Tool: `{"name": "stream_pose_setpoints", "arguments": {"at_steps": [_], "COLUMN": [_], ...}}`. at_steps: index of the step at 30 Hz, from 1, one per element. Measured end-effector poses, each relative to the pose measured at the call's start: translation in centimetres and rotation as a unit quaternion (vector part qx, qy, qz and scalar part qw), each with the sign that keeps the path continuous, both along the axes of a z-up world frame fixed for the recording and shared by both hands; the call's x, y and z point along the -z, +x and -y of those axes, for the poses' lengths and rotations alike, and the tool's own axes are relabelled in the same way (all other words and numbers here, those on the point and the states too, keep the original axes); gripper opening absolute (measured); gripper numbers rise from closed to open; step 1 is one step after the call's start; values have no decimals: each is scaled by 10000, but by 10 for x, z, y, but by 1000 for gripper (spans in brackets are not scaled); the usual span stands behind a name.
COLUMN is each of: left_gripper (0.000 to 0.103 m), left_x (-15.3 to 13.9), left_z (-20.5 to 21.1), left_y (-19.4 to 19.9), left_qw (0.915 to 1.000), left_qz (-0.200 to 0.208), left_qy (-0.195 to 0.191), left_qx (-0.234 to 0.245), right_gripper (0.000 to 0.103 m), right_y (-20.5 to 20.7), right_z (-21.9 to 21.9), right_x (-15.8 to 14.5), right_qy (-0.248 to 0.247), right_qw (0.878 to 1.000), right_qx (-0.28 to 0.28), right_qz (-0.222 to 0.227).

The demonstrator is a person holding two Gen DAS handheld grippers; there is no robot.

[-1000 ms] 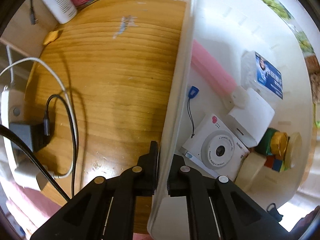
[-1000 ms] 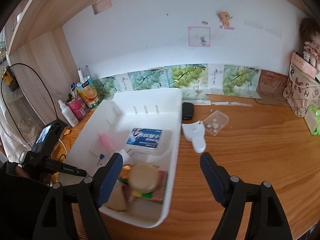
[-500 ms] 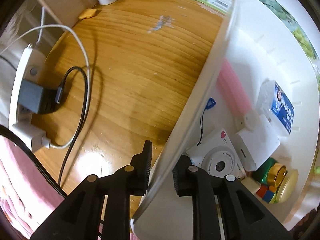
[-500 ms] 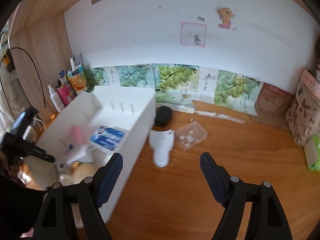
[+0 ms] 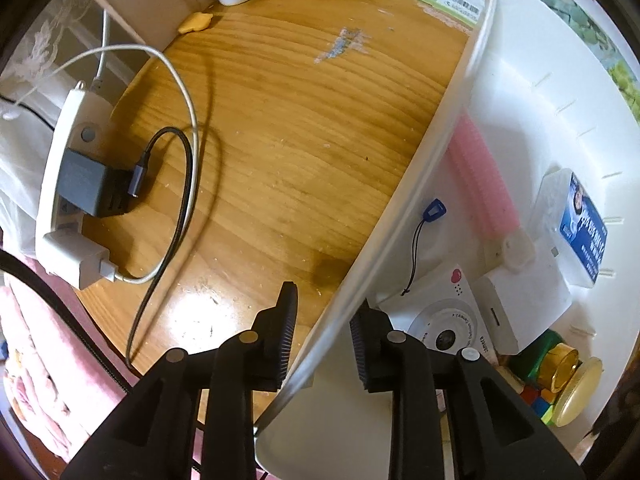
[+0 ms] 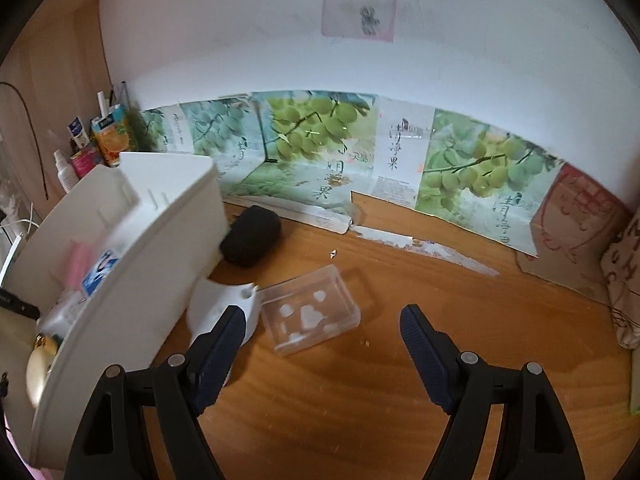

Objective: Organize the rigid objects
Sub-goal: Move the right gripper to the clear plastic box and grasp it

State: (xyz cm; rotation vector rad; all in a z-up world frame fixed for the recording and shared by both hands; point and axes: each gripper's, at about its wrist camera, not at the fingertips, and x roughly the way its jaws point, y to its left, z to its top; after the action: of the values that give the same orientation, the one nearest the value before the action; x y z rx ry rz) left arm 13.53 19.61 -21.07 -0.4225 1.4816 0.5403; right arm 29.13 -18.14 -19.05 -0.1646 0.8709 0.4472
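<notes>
Left gripper (image 5: pixel 322 334) straddles the white bin's (image 5: pixel 404 204) wall, fingers spread either side, not pinching; right gripper (image 6: pixel 322 344) hangs wide open above the clear box (image 6: pixel 310 314).

Green grape poster (image 6: pixel 320 152) reads 清净果 — other labels too blurred.

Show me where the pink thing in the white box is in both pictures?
Left wrist: pink stick lies centre-right, along the white bin wall.
Right wrist: pink stick at far left, blurred, inside the bin.
Shared landmark: blue-labelled box beside it.
</notes>
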Motion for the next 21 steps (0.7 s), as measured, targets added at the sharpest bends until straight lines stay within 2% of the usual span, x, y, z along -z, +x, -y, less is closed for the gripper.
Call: {"name": "stream_pose_setpoints", "arguments": {"at_steps": [12, 19, 21], "left_gripper": [28, 30, 30], "left_x": [1, 2, 3], "left_z": [11, 15, 15], "left_y": [18, 20, 20], "left_qw": [9996, 9995, 9995], "left_qz": [-201, -223, -229], "left_qy": [146, 208, 217], "left_qx": [100, 85, 79], "right_gripper": [80, 80, 74], "right_y": [24, 29, 27], "right_z": [-12, -13, -14], "right_x": [33, 36, 34], "right_qy": [106, 369, 381], "right_qw": [9988, 9982, 9984], "right_qx": [-249, -191, -214], "right_qz": [-401, -422, -371]}}
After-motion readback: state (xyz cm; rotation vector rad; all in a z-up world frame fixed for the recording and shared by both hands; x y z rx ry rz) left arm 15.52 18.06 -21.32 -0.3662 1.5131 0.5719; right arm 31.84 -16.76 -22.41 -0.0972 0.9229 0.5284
